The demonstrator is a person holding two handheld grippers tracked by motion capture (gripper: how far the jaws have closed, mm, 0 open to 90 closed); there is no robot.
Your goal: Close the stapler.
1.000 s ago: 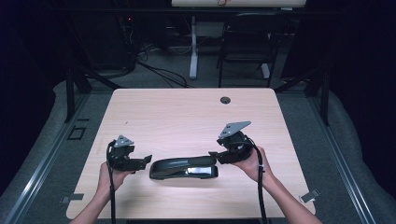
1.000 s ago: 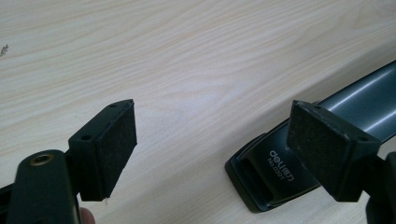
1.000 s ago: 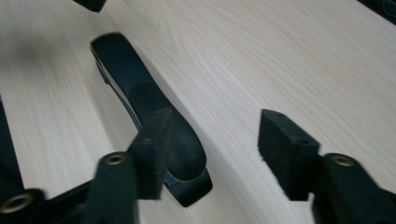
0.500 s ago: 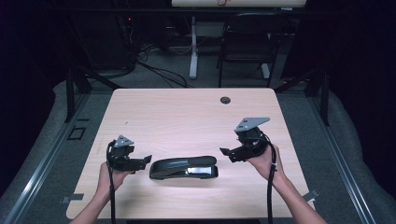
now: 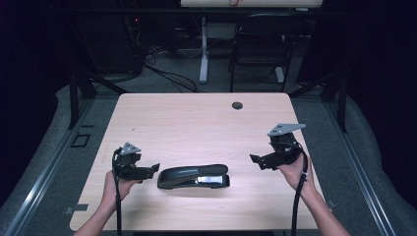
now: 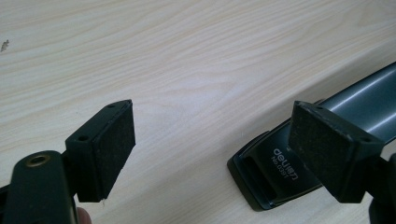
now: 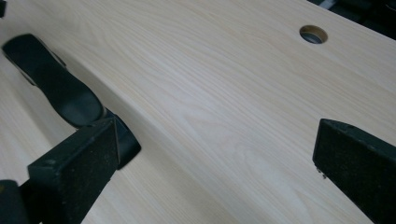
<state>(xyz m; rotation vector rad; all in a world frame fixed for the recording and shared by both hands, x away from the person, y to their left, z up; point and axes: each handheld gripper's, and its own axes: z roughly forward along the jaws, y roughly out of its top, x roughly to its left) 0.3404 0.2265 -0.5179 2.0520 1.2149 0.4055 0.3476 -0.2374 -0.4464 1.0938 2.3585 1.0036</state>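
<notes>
— On the near half of the table (image 5: pixel 196 118), what lies between the two hands?

— A black stapler (image 5: pixel 193 177), flat on the wood, lengthwise from left to right. It sits nearer the left hand than the right.

— How does the left gripper (image 5: pixel 156 168) stand?

— Just beside the stapler's left end, pointing right at it. Its jaws stand wide with nothing between them; in the left gripper view the printed end of the stapler (image 6: pixel 280 168) lies partly behind one pad, apart from it.

— And the right gripper (image 5: pixel 254 160)?

— Well apart from the stapler, near the right edge, pointing left. Its jaws have just been opening and now stand wide, with bare wood between them. In the right gripper view the stapler (image 7: pixel 60 93) lies beyond one pad.

— Anything else on the table?

— A small round cable hole (image 5: pixel 237 105) near the far edge.
</notes>
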